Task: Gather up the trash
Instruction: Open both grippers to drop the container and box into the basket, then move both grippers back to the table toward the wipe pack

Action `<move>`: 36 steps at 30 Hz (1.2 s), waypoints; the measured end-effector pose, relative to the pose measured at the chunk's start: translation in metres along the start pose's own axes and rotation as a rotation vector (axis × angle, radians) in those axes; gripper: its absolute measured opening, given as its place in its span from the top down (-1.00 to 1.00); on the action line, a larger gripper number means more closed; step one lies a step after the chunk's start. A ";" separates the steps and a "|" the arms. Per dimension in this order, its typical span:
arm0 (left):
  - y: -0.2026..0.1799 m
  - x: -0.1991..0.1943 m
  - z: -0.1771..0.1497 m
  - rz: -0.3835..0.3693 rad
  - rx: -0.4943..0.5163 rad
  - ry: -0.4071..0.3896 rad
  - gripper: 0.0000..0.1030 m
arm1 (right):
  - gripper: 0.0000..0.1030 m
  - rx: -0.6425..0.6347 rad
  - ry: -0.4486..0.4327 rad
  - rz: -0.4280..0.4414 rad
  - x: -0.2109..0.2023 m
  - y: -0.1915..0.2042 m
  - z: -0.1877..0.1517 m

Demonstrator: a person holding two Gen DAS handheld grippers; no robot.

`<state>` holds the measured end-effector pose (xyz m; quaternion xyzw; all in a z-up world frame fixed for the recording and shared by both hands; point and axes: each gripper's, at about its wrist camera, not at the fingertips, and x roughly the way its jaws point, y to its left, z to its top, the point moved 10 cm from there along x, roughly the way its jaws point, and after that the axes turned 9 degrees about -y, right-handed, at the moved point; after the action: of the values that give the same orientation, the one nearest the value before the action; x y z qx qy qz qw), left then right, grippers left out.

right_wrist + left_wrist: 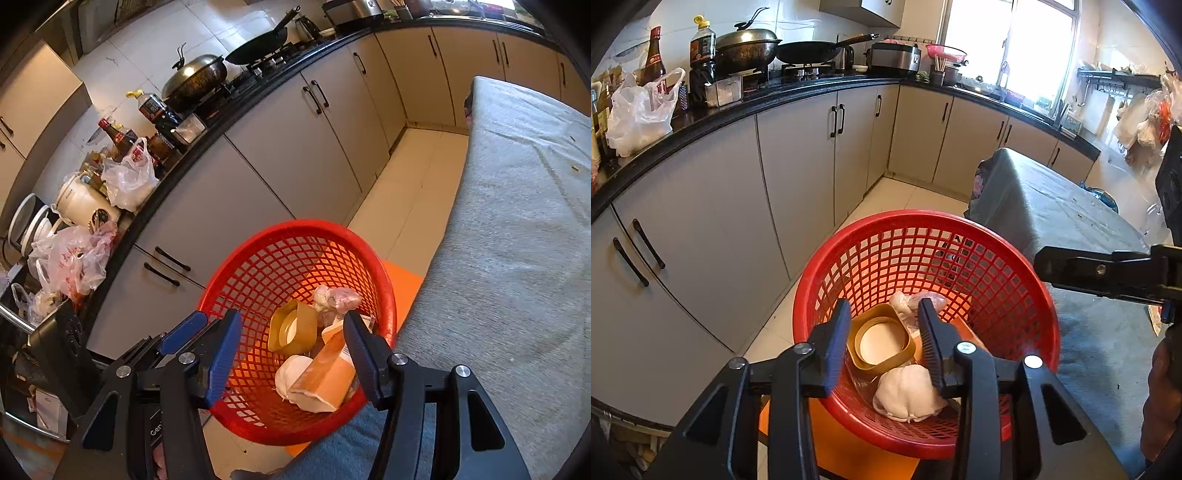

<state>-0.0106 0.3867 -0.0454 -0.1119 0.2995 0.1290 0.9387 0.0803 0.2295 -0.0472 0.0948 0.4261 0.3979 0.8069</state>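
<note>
A red mesh basket [1027, 306] stands on an orange stool beside the table; it also shows in the right wrist view [258, 280]. Inside lie a yellow square tub [881, 341] [291, 328], a crumpled white tissue [908, 391] [291, 369], a wad of clear plastic wrap [923, 300] [338, 297] and an orange carton [327, 373]. My left gripper [884, 350] is open and empty over the basket's near rim. My right gripper [293, 354] is open and empty above the basket; one of its fingers [1082, 269] shows at right in the left wrist view.
A table with a grey cloth [517, 221] [1071, 221] stands right of the basket. Grey cabinets [798, 158] under a black counter [746, 103] run along the left, with pans, bottles and plastic bags [127, 177]. Tiled floor [406, 199] lies between.
</note>
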 end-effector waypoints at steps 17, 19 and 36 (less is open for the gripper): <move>-0.010 -0.018 0.006 0.014 0.013 -0.032 0.01 | -0.30 0.019 -0.039 -0.014 -0.036 -0.014 -0.006; -0.011 -0.021 0.007 0.018 0.017 -0.037 -0.04 | -0.30 0.020 -0.041 -0.017 -0.039 -0.015 -0.007; -0.049 -0.039 0.010 0.011 0.082 -0.092 -0.38 | -0.44 0.021 -0.101 -0.081 -0.085 -0.049 -0.026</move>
<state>-0.0214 0.3369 -0.0082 -0.0654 0.2618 0.1269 0.9545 0.0609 0.1313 -0.0352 0.1057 0.3925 0.3554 0.8417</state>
